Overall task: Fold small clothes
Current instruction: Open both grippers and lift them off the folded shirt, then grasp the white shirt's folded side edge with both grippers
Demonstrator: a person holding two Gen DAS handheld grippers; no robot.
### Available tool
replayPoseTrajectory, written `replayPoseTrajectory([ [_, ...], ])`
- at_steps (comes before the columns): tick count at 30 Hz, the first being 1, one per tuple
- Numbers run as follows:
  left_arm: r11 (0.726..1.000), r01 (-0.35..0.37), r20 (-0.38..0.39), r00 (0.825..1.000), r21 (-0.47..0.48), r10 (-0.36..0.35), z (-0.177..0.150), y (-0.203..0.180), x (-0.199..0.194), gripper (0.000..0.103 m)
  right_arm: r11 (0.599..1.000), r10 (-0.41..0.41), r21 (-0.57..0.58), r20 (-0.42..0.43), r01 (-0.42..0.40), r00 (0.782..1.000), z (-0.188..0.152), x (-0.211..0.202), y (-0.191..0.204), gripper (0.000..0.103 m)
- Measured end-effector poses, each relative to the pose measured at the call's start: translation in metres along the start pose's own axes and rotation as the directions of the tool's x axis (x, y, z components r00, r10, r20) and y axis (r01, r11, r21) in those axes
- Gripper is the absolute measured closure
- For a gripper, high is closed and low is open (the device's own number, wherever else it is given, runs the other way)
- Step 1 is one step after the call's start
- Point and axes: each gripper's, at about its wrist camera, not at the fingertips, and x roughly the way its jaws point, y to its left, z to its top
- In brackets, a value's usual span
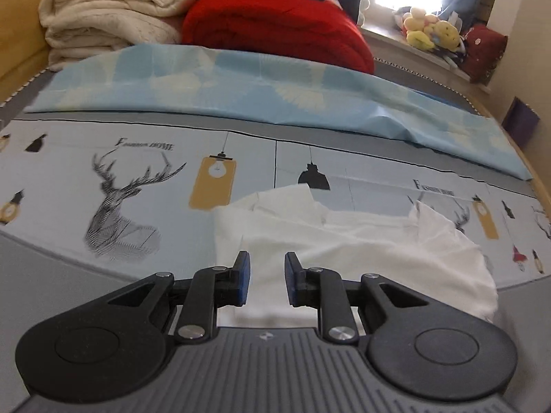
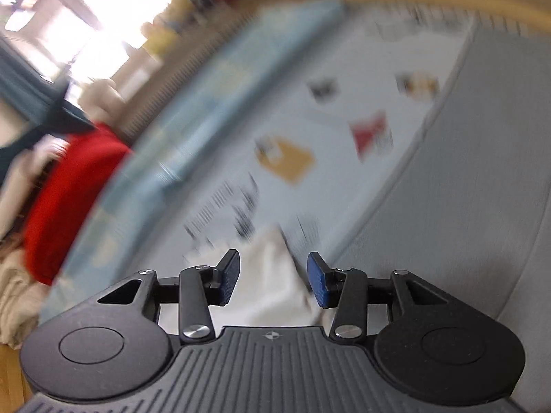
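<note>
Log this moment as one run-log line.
task: fold small clothes | left gripper: open, empty, above white garment | right gripper: open, empty | garment: crumpled on printed sheet

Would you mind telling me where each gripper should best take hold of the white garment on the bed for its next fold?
I would grip the white garment at its two near corners, coming from the near side, above and angled down. It lies rumpled but mostly flat on the printed sheet, its near hem just ahead of the open left gripper. The right gripper, also open, could take the other corner.
</note>
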Motion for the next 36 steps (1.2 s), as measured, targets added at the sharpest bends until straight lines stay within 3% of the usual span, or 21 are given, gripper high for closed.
replayPoseTrajectory([
  [4,0.995,0.069,0.040,0.997,0.066,-0.072,-0.033,0.000,-0.065,0.079,0.996,0.074,-0.064,0.080,-0.069,0.994,0.006,-0.068,-0.005,0.057],
  [8,0.983,0.140,0.053,0.988,0.121,-0.147,-0.093,0.016,-0.111,0.079,0.976,0.165,-0.145,0.005,-0.162,0.986,-0.009,-0.114,-0.030,0.058],
  [12,0.986,0.159,-0.025,0.987,0.041,-0.158,-0.164,0.048,-0.113,0.079,0.956,0.096,-0.272,-0.058,-0.108,0.994,-0.048,-0.136,-0.069,0.058],
  [16,0.996,0.082,-0.204,0.976,0.016,-0.077,-0.213,0.065,-0.089,0.080,0.972,0.001,-0.228,-0.210,-0.050,0.978,-0.080,-0.121,-0.116,0.058],
  [20,0.995,0.035,-0.247,0.969,0.093,-0.011,-0.231,0.075,-0.079,0.080,0.969,-0.078,-0.246,-0.276,0.009,0.958,-0.103,-0.105,-0.141,0.058],
  [25,0.999,0.030,-0.351,0.936,-0.035,-0.041,-0.241,0.104,-0.062,0.080,0.951,-0.162,-0.307,-0.363,0.046,0.917,-0.132,-0.086,-0.157,0.058],
  [29,0.997,0.055,-0.397,0.915,-0.046,-0.068,-0.249,0.099,-0.053,0.080,0.923,-0.254,-0.371,-0.377,0.106,0.891,-0.149,-0.081,-0.164,0.058],
  [32,0.999,0.034,-0.391,0.920,-0.006,-0.033,-0.255,0.090,-0.051,0.079,0.929,-0.246,-0.358,-0.405,0.095,0.881,-0.155,-0.080,-0.167,0.058],
  [36,1.000,0.011,-0.373,0.928,0.005,-0.008,-0.260,0.084,-0.055,0.079,0.891,-0.281,-0.446,-0.399,0.083,0.873,-0.168,-0.079,-0.159,0.058],
])
